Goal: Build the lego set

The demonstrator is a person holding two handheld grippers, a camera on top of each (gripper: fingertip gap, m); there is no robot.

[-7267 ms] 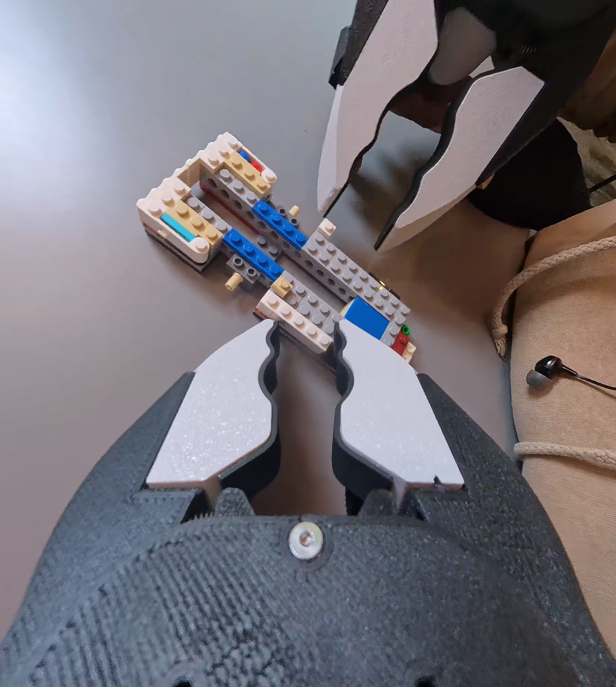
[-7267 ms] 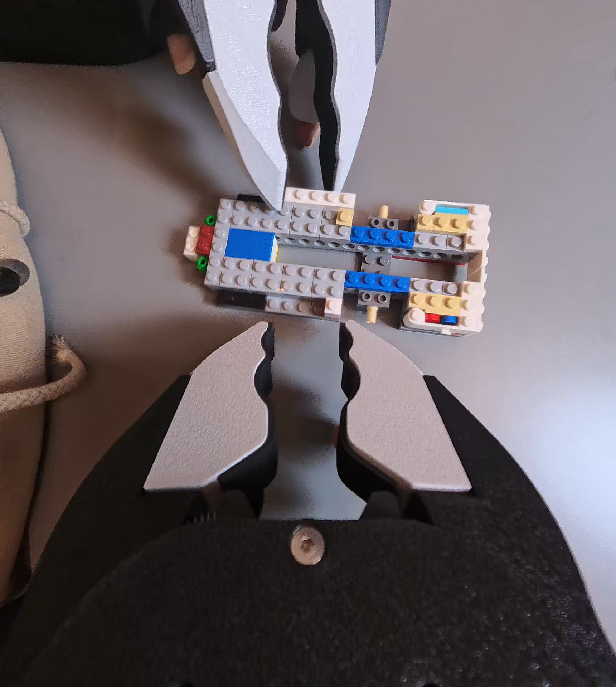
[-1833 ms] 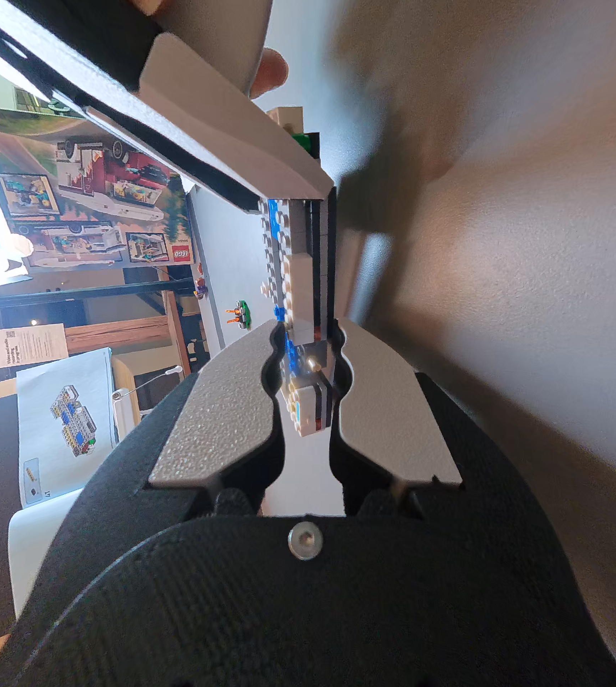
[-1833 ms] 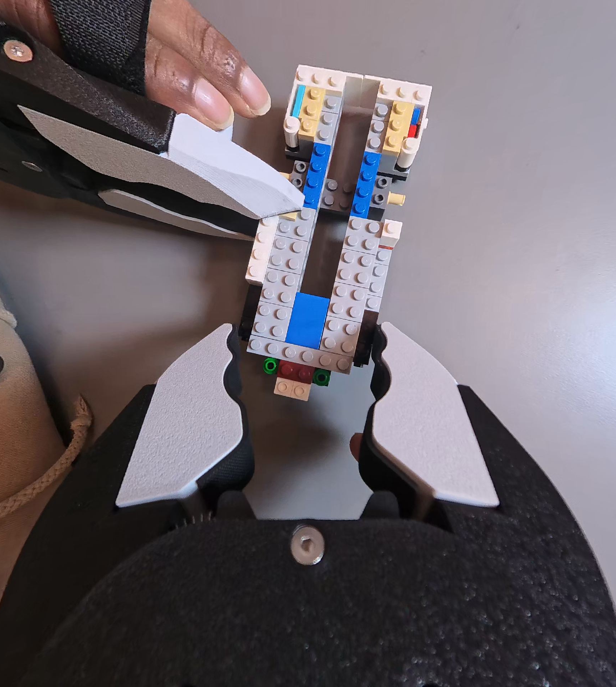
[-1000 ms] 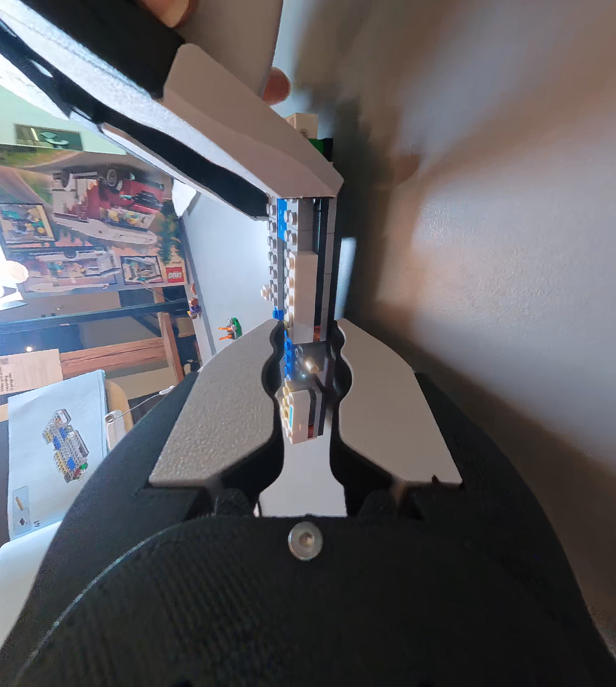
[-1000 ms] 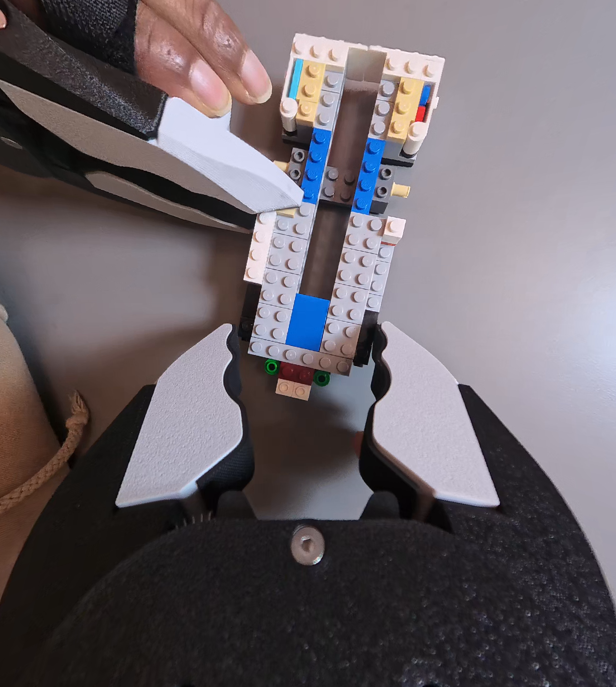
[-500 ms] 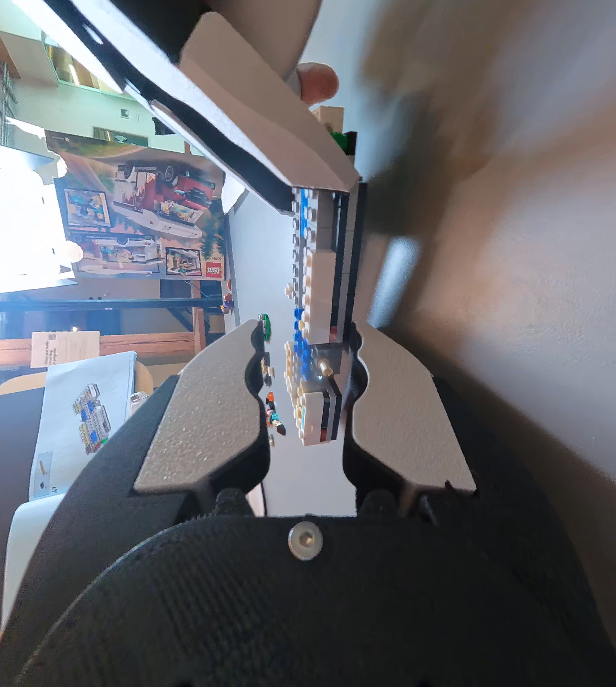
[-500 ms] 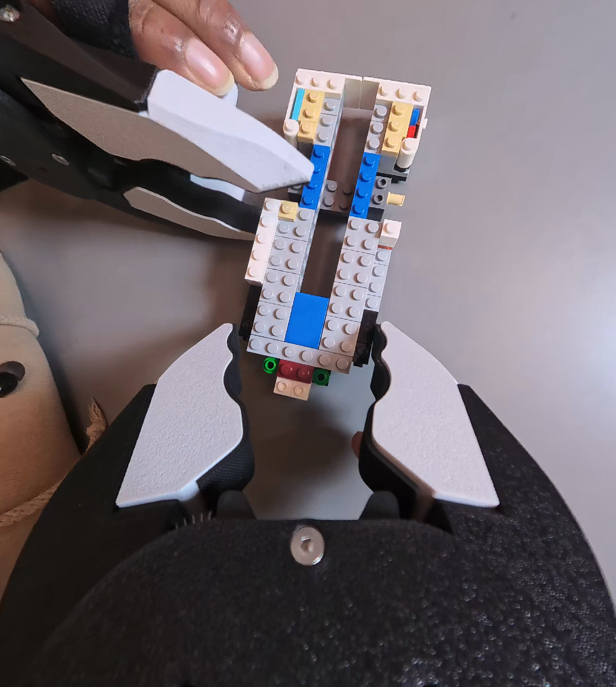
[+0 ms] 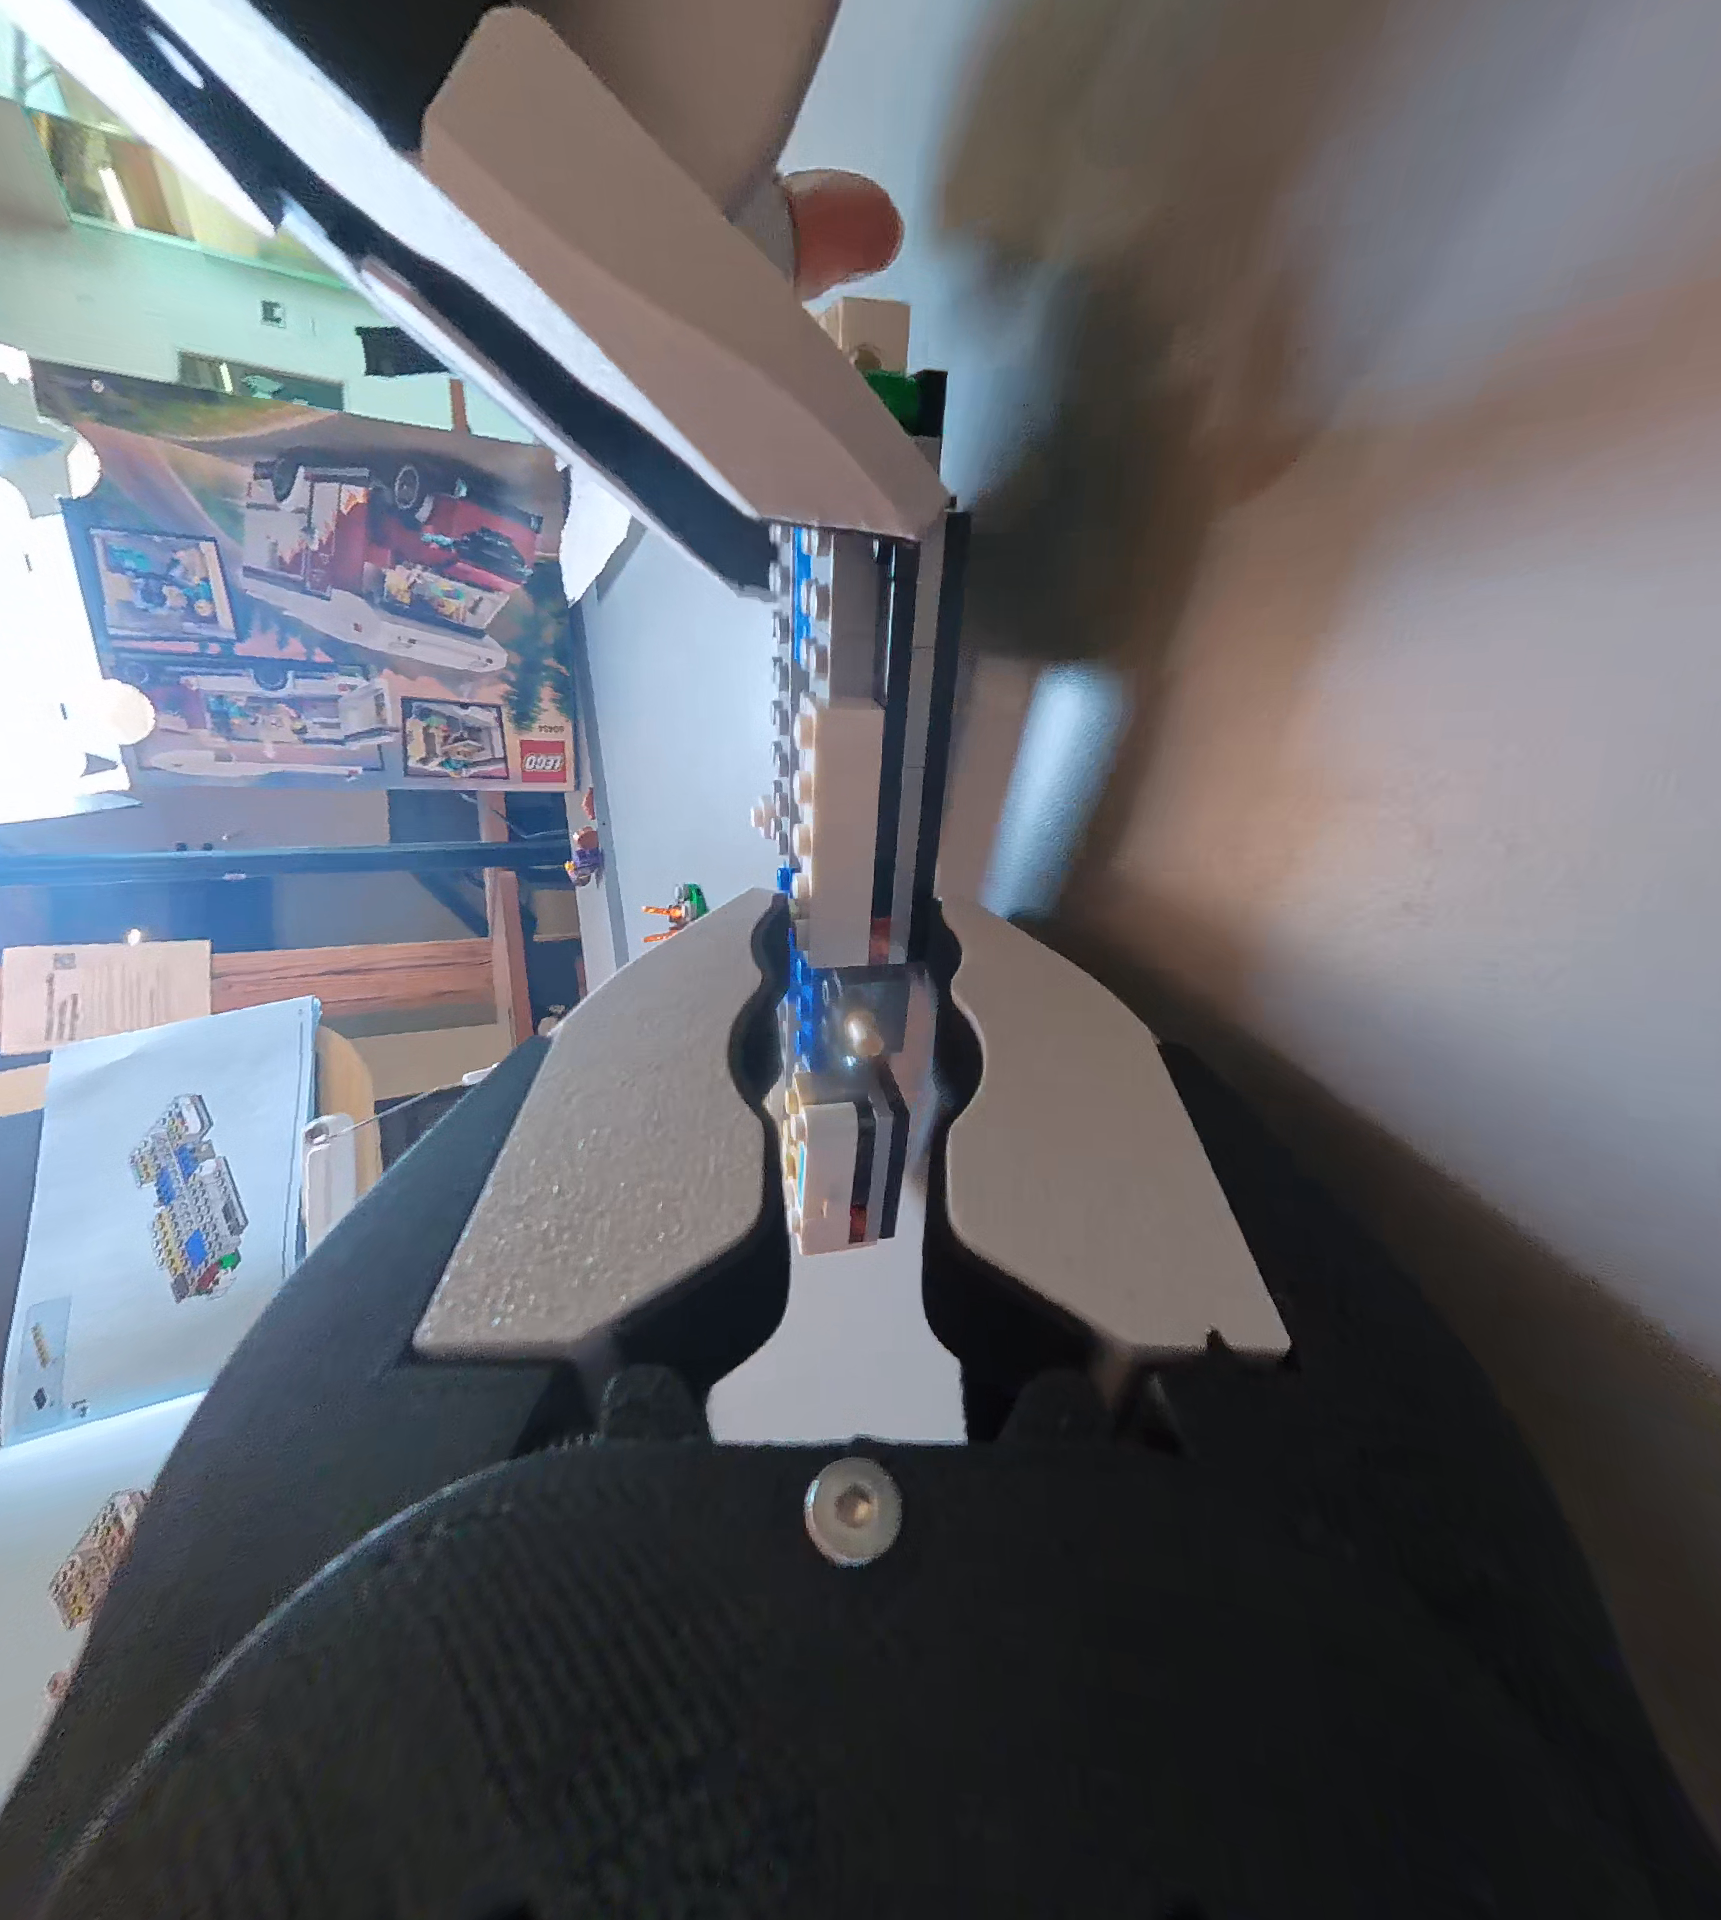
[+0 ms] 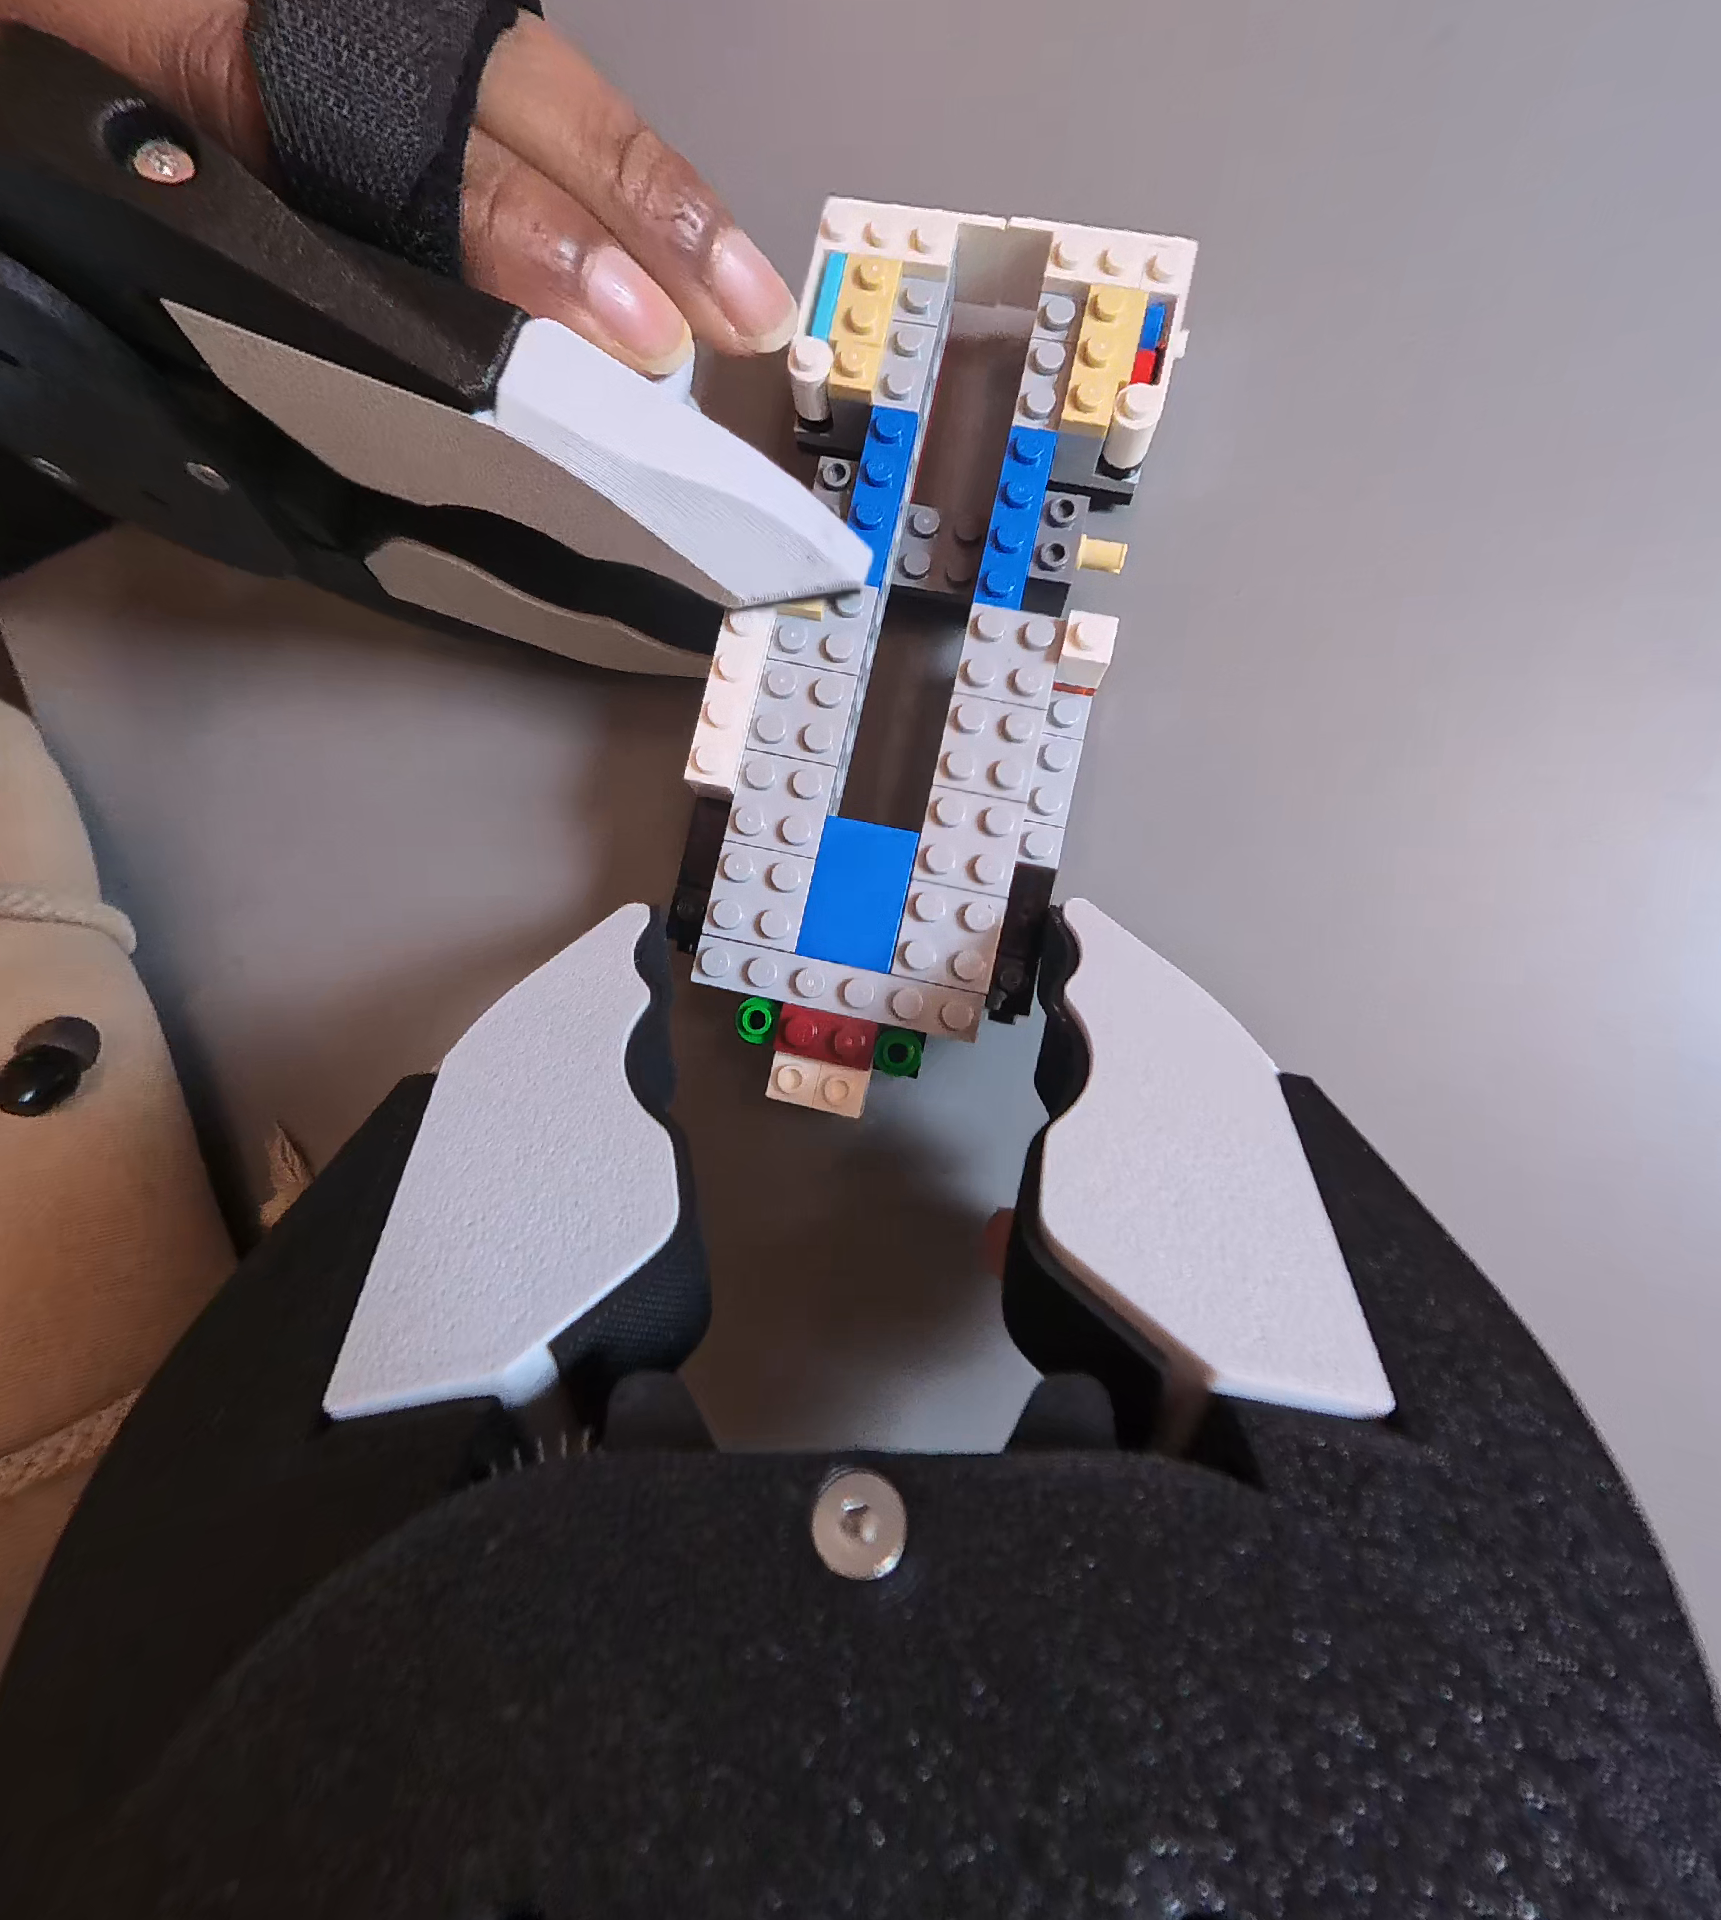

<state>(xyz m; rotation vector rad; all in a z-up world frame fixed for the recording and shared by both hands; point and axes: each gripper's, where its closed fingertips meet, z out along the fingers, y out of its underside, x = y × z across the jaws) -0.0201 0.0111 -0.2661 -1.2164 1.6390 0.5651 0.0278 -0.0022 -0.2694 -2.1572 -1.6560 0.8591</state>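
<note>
While clamped, brick model (image 10: 897, 675) tableborne

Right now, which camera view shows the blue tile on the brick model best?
The right wrist view. It looks down onto the brick model, so the blue tile shows whole, between grey studded plates near the right gripper. The left wrist view sees the model edge-on; there only a thin blue sliver shows, and the tile cannot be made out.
</note>
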